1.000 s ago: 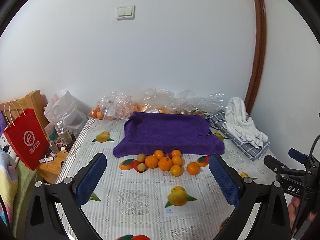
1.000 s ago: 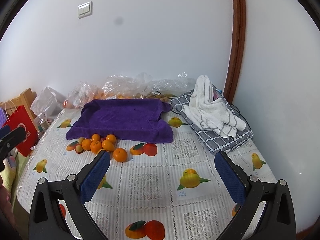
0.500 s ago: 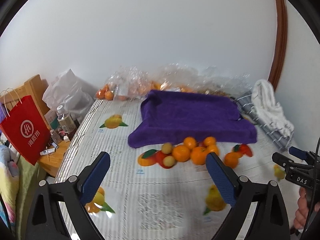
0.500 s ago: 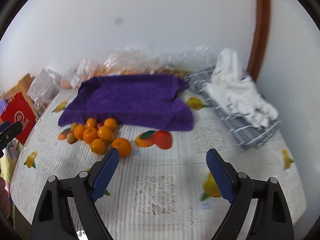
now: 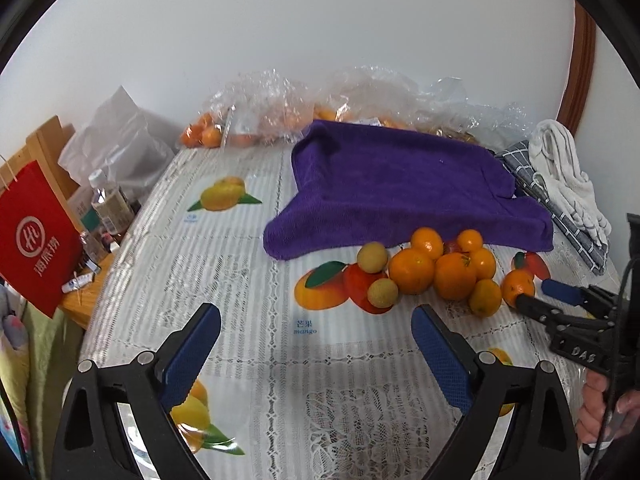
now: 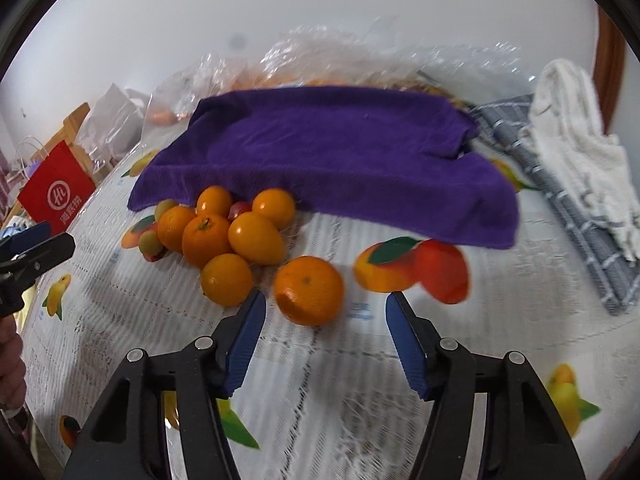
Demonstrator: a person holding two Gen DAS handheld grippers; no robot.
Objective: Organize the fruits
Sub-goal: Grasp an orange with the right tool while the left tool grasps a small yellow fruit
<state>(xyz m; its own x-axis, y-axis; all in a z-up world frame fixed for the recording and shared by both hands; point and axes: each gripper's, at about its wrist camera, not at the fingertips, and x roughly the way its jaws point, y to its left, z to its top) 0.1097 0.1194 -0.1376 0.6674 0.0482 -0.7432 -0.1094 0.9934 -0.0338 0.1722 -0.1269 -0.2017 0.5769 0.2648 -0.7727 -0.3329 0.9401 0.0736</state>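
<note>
Nothing is sorted yet: the fruits point(image 6: 236, 236) all sit heaped by the purple towel point(image 6: 332, 152), and my right claw point(image 6: 324, 320) gapes empty before one orange point(image 6: 309, 290).

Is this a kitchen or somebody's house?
Probably a room in somebody's home, not clearly a kitchen. The table wears a fruit-print cloth and holds folded towels, and a shopping bag and water bottle sit beside it.
</note>
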